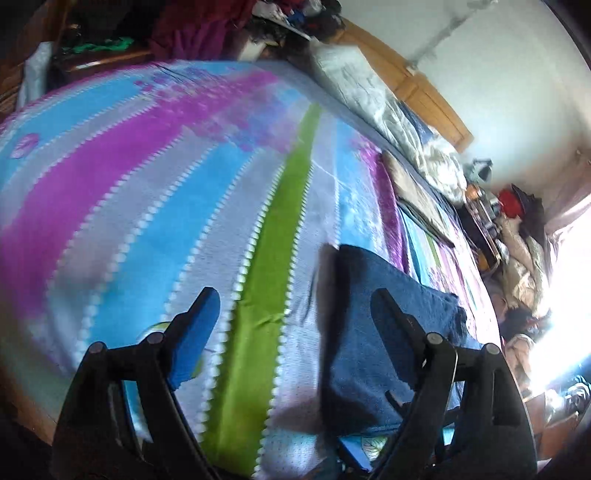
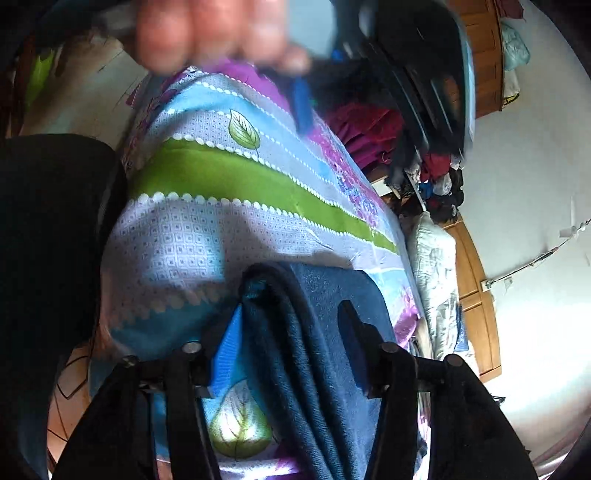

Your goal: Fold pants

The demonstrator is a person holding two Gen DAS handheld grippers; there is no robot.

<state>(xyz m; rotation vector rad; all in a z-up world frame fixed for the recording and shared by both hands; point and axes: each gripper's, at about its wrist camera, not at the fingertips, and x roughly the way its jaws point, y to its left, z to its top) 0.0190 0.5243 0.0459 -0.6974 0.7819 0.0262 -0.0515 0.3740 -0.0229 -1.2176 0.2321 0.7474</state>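
A striped bedsheet (image 1: pixel 155 192) in blue, magenta, grey and green, printed with leaves, covers the bed. A silvery pillow (image 2: pixel 436 266) lies along the wooden headboard (image 1: pixel 417 81), and heaped clothes (image 2: pixel 373 129) sit beyond the bed's far end.

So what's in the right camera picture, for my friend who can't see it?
Folded blue pants lie on a striped bedspread, between the open fingers of the right claw. A blurry hand holds the other claw at the top, and a pillow and clothes pile sit to the right.
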